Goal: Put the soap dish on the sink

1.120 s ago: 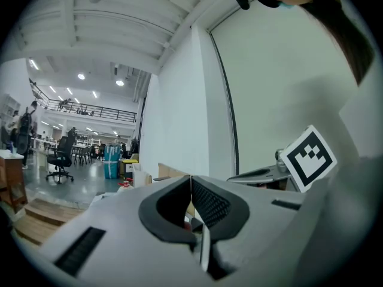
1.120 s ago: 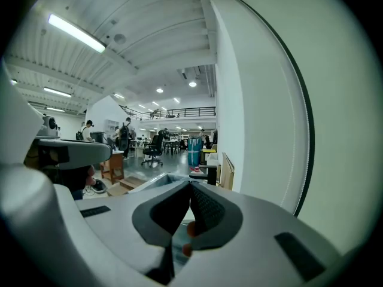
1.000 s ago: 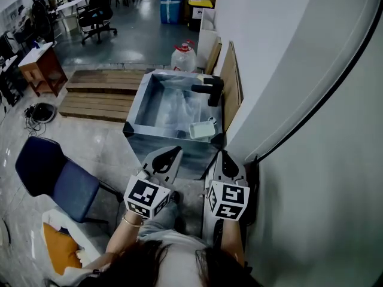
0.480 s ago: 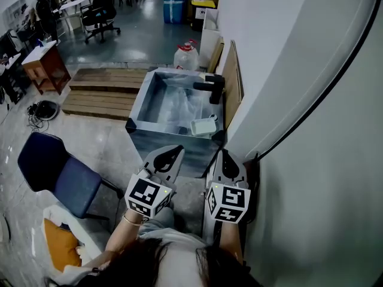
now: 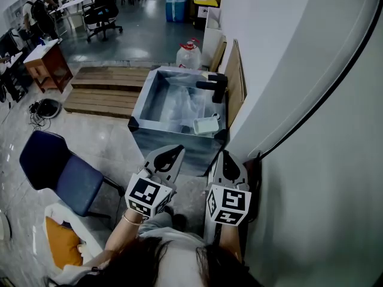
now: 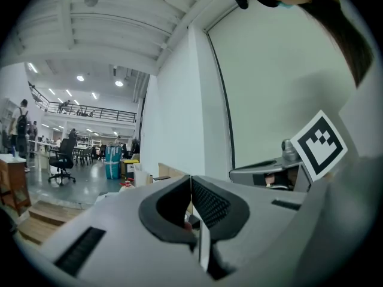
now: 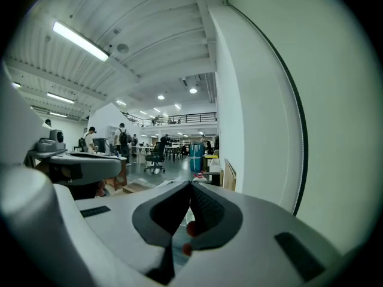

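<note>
A white soap dish (image 5: 206, 125) rests at the near right corner of the metal sink (image 5: 141, 113), below the black faucet (image 5: 213, 87). I cannot tell whether it sits on the rim or just inside. My left gripper (image 5: 173, 152) and right gripper (image 5: 226, 156) are held side by side close to my body, short of the sink's front wall. Both are shut with nothing between their fingers. In the left gripper view the left gripper (image 6: 191, 182) points over the sink toward the white wall. In the right gripper view the right gripper (image 7: 190, 189) has its jaws pressed together.
A white wall (image 5: 299, 100) runs close along the right. Wooden boards (image 5: 231, 79) lean on it beside the sink. A blue chair (image 5: 57, 172) stands to the left, wooden pallets (image 5: 105, 91) lie beyond it, and a water jug (image 5: 188, 55) stands behind the sink.
The head view has shifted slightly. Both grippers stay shut in about the same place, and the soap dish has not moved.
</note>
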`<state>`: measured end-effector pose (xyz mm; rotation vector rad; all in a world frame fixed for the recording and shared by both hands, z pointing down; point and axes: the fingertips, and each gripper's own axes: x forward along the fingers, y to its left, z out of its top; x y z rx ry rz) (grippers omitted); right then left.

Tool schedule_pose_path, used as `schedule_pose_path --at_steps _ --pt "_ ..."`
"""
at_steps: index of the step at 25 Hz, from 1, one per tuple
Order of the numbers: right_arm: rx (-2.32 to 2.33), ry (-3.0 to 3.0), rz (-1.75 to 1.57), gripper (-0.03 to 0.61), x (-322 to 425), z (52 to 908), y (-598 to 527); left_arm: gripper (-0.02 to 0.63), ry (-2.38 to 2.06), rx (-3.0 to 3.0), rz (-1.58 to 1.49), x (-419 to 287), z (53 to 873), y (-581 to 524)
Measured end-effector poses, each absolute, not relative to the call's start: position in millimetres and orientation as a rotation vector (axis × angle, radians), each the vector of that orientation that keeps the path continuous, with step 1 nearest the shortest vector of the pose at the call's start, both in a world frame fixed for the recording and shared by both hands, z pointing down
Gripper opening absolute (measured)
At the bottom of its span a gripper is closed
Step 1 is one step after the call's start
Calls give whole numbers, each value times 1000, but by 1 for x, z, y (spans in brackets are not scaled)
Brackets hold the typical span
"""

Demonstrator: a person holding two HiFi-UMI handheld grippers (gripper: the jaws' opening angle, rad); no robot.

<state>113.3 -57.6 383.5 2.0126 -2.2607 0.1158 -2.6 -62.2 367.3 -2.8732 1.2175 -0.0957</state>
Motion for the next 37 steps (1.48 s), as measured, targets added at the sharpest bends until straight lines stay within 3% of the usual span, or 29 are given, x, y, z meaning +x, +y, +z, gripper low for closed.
schedule_pose_path --at_steps 37 --pt "2092 -2101 132 25 62 376 -128 9 1063 -2994 -54 -54 367 -150"
